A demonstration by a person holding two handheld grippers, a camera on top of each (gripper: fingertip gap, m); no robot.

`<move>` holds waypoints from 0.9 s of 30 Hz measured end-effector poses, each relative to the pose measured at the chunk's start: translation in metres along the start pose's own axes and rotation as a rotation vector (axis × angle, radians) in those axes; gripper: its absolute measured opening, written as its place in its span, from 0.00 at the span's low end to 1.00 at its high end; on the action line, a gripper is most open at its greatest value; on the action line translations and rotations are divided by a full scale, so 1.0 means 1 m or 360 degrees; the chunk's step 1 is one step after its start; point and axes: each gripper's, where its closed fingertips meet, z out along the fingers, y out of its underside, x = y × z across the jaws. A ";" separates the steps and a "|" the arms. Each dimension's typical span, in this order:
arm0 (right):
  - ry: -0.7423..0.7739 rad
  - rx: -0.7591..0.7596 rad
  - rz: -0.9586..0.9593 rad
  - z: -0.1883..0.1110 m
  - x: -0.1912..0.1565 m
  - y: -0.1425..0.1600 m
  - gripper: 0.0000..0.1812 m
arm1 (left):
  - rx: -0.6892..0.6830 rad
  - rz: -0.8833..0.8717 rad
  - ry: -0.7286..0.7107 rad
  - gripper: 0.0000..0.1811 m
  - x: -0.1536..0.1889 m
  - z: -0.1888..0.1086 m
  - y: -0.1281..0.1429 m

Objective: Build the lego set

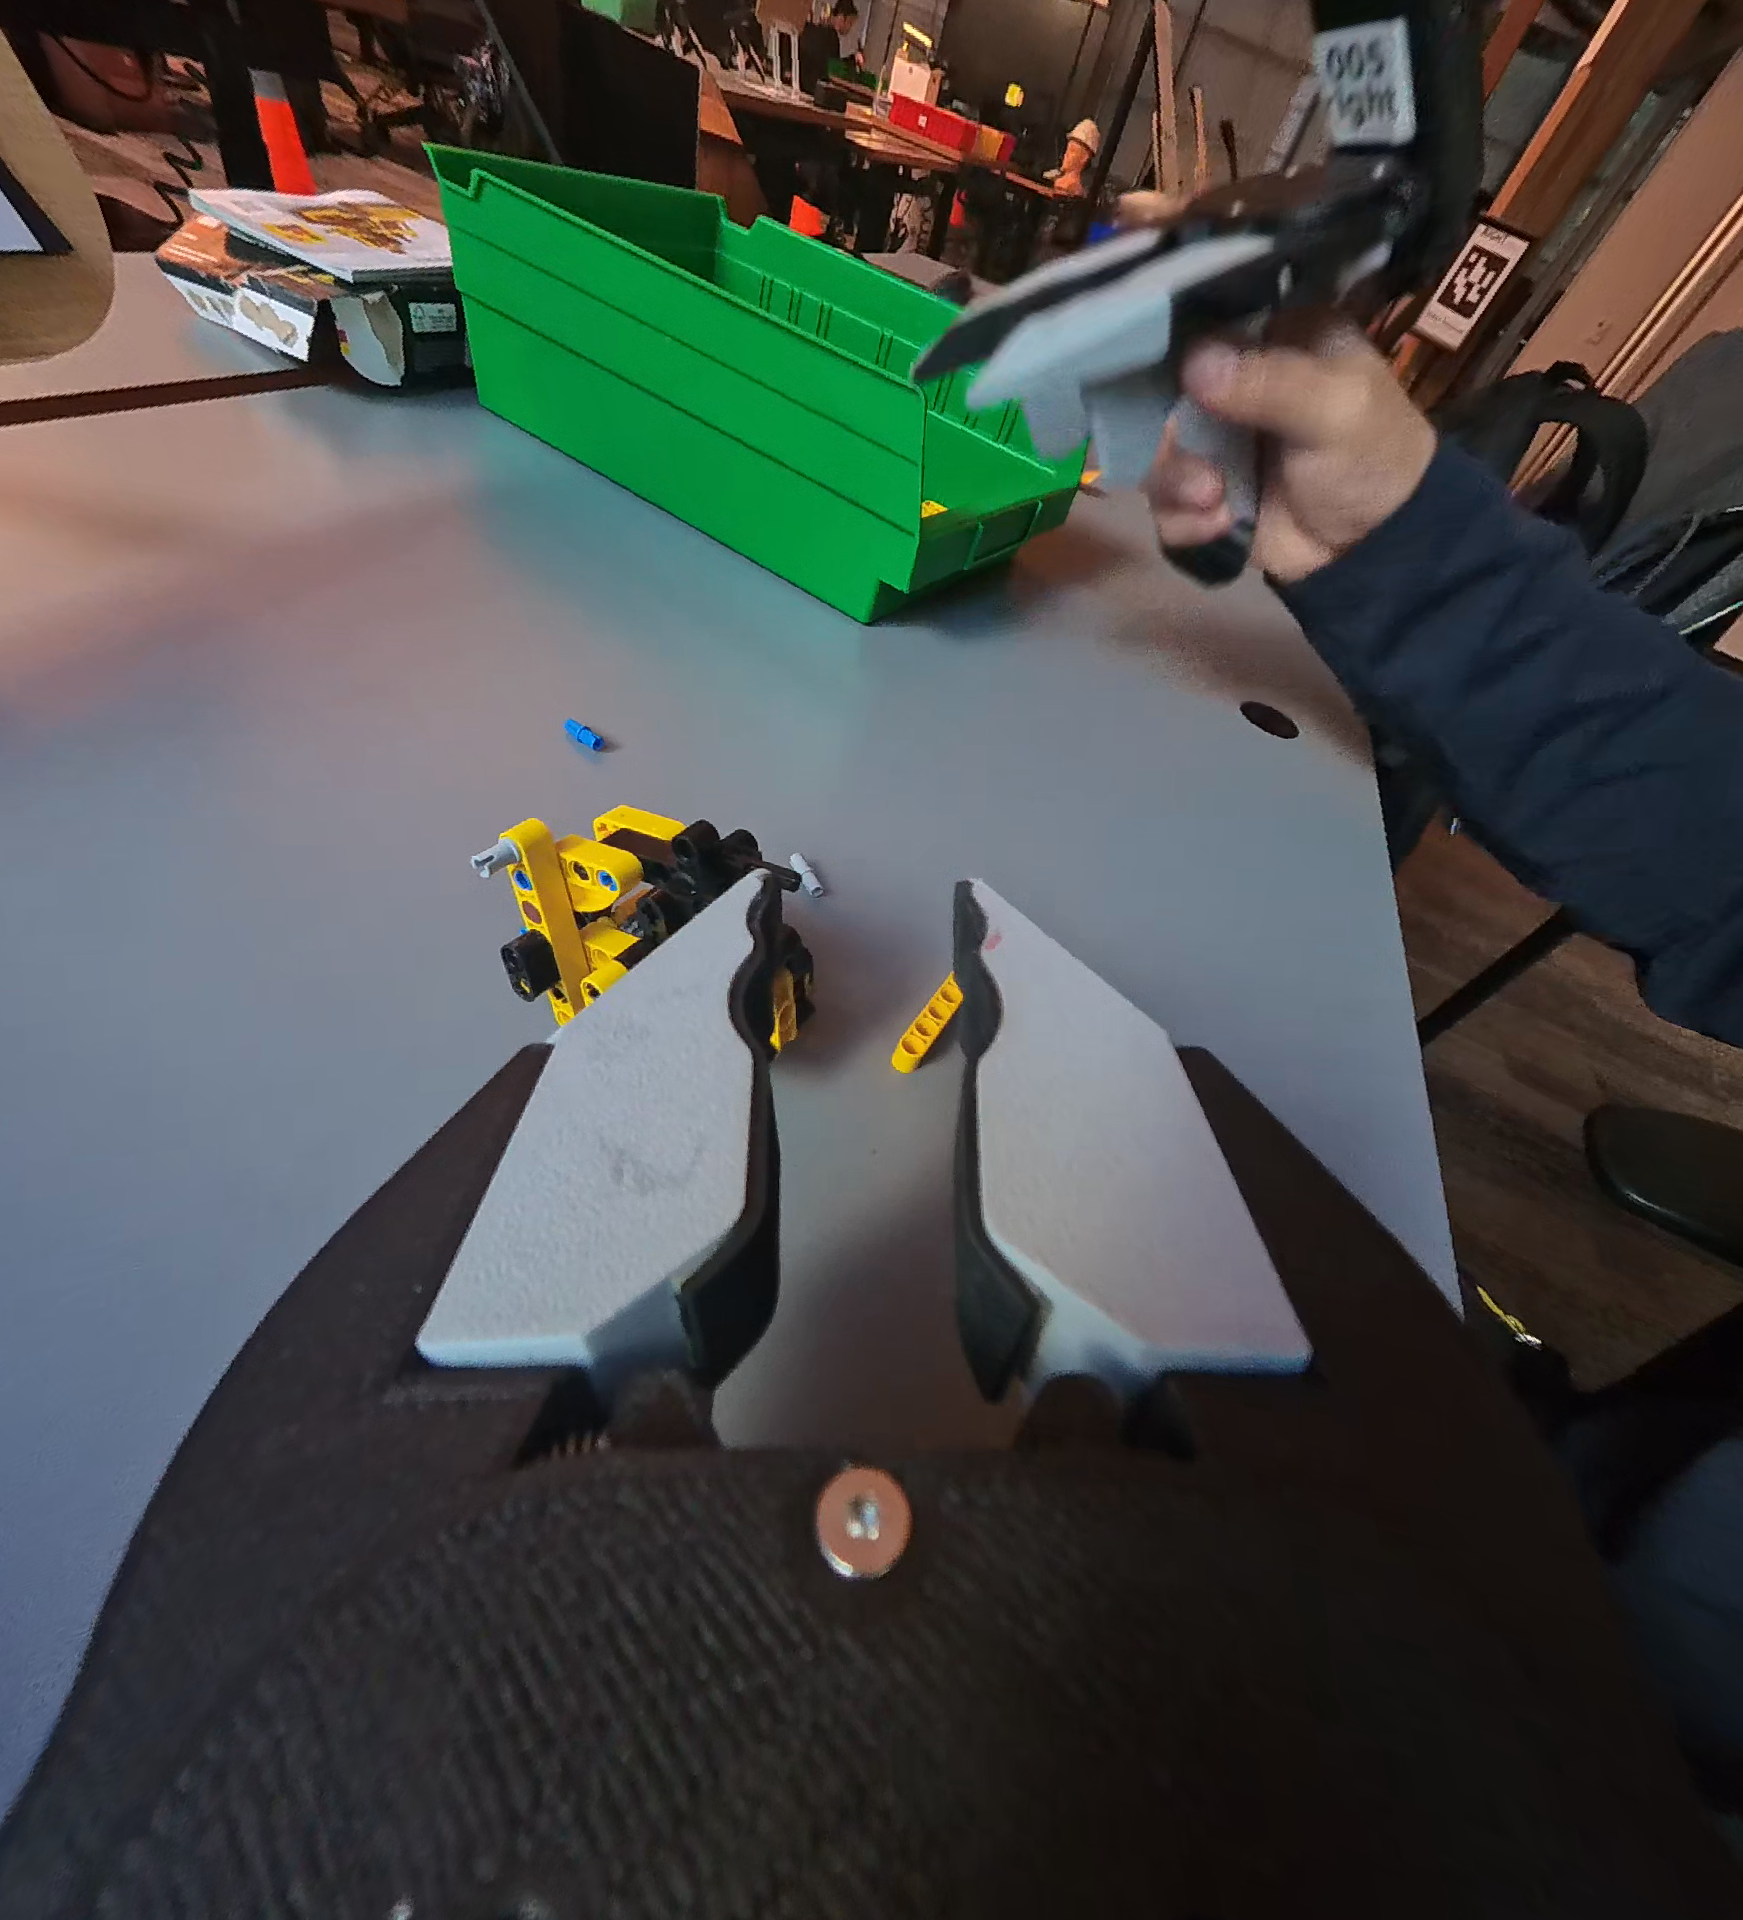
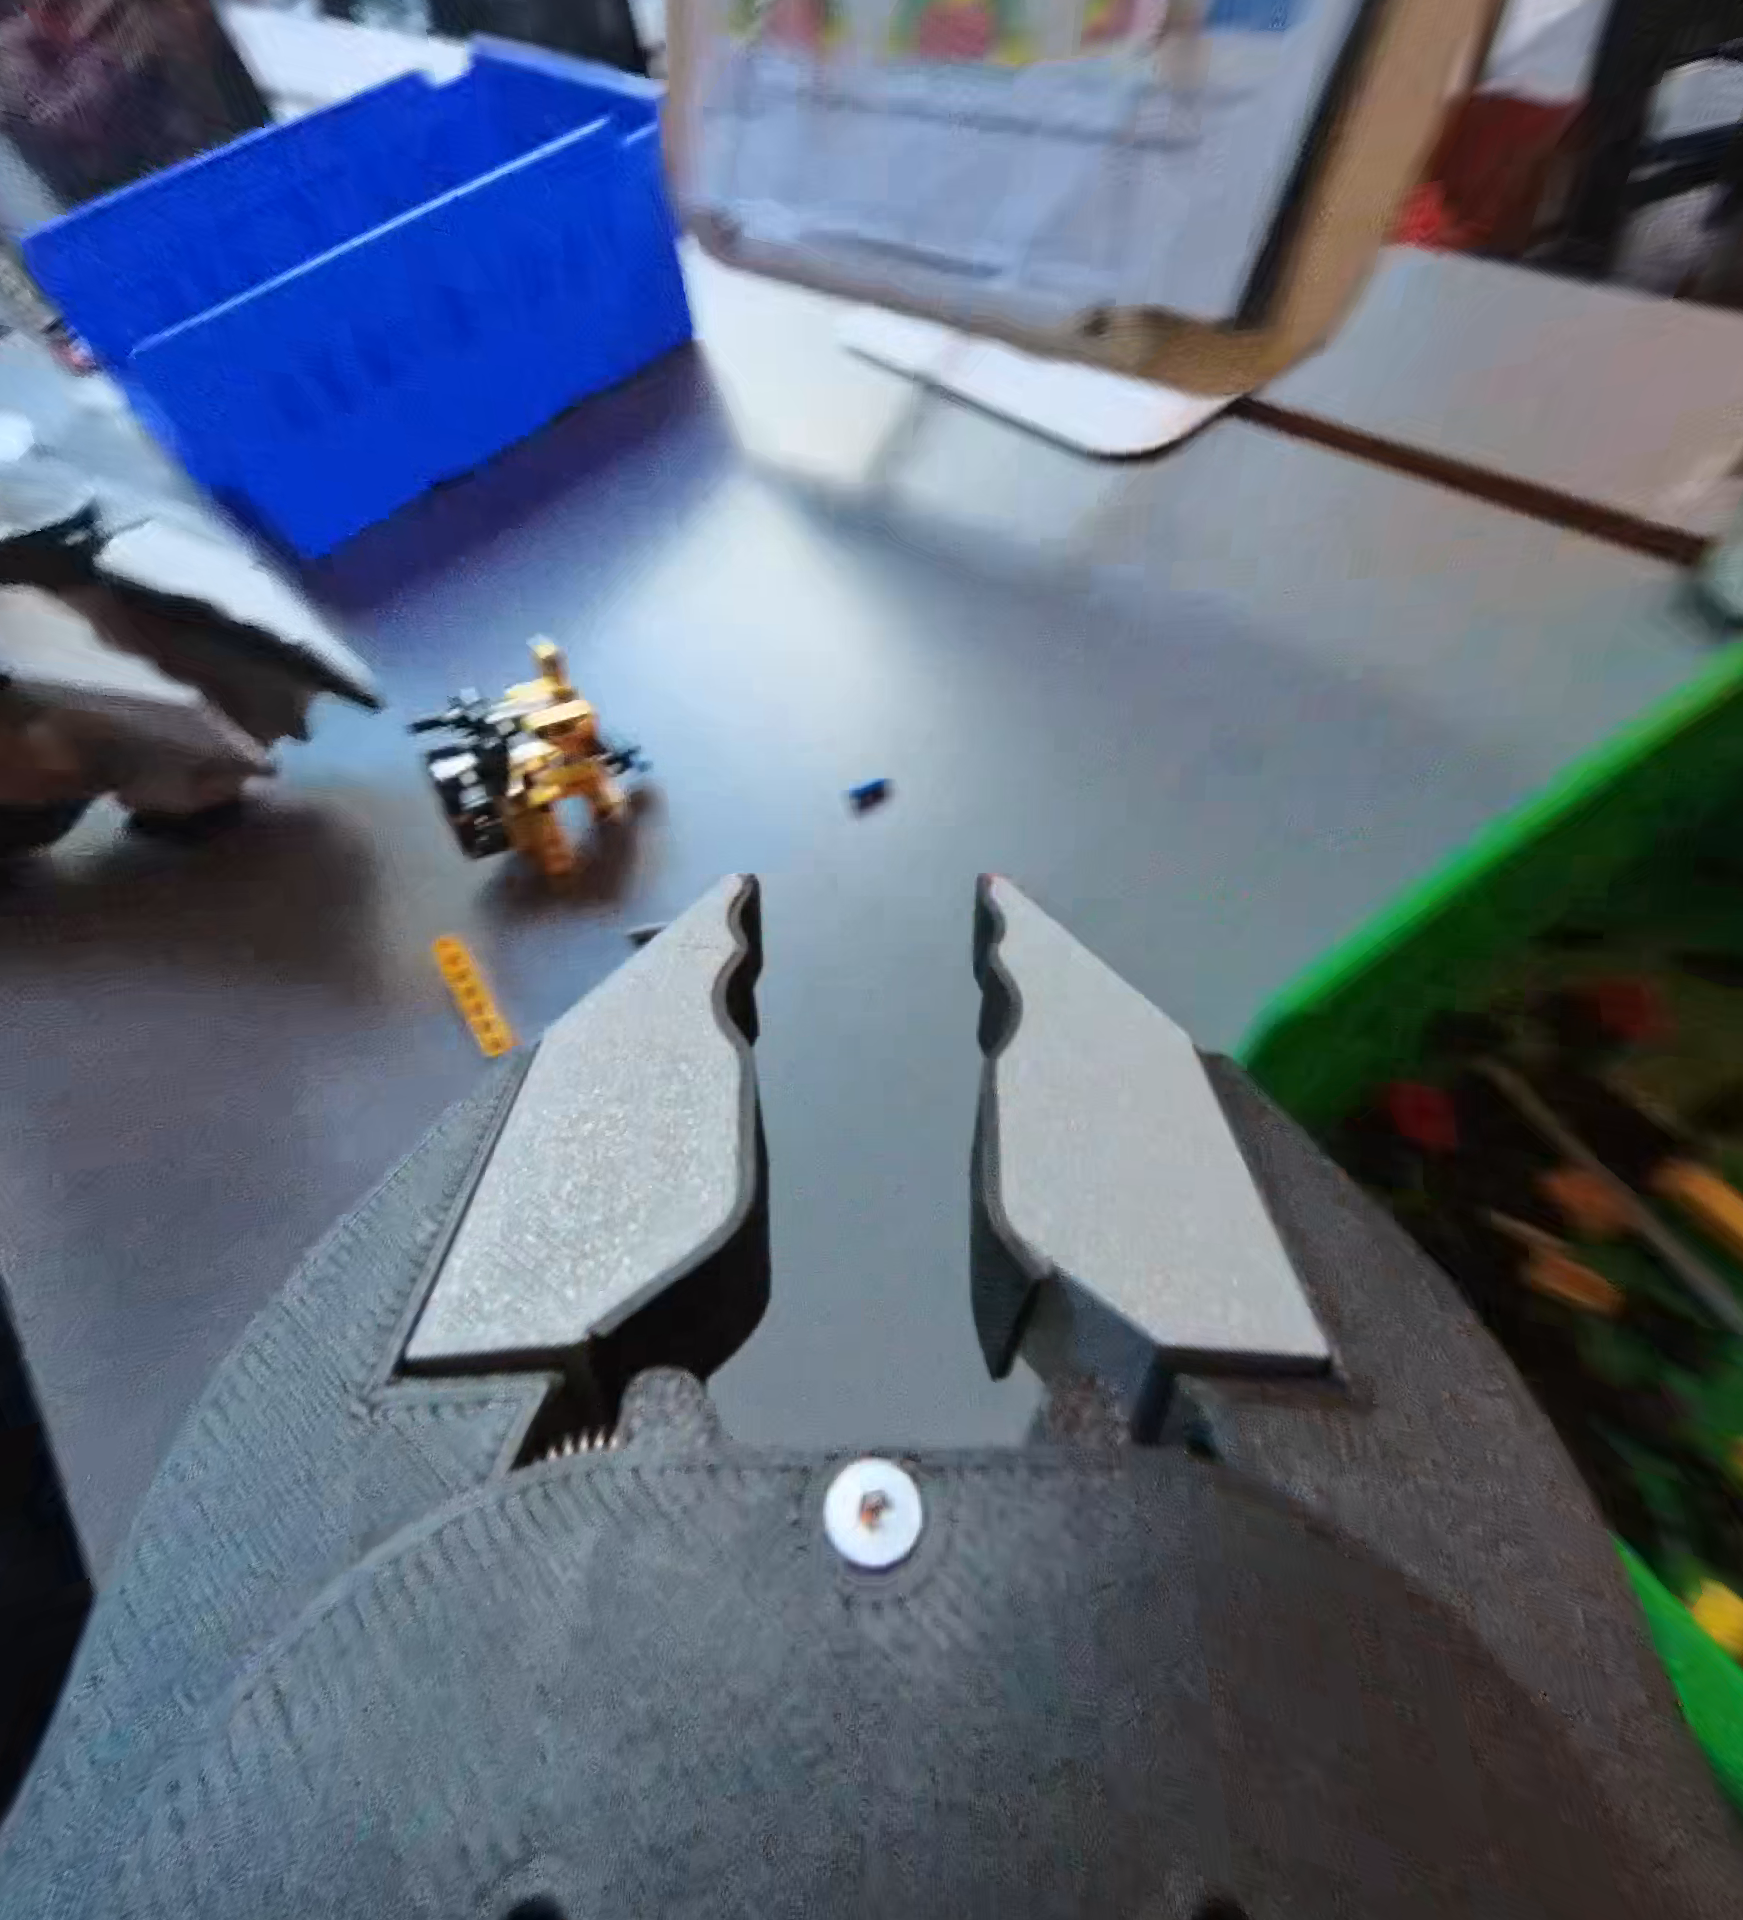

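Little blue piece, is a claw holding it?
No, the little blue piece lies alone on the grey table, away from both claws.

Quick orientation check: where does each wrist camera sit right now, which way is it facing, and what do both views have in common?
Left wrist view: on the left gripper, above the table, facing the green bin; the right gripper and hand show.
Right wrist view: on the right gripper, beside the green bin, facing a blue bin; the left gripper shows.
Shared: lego model, yellow beam, blue pin.
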 end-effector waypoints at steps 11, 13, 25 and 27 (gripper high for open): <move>-0.0226 -0.0469 -0.0378 0.105 -0.089 0.079 0.13 | 0.0021 -0.0017 -0.0027 0.16 -0.006 -0.003 -0.002; -0.0198 -0.0469 -0.0413 0.106 -0.086 0.079 0.07 | 0.0017 -0.0008 -0.0012 0.16 -0.003 -0.003 -0.002; 0.0788 -0.0010 -0.0097 -0.040 0.105 -0.028 0.22 | 0.0022 -0.0005 0.0014 0.16 0.002 -0.003 -0.004; 0.0829 -0.0297 0.0109 -0.045 0.140 0.007 0.33 | 0.0017 0.0003 0.0017 0.16 0.003 -0.002 -0.003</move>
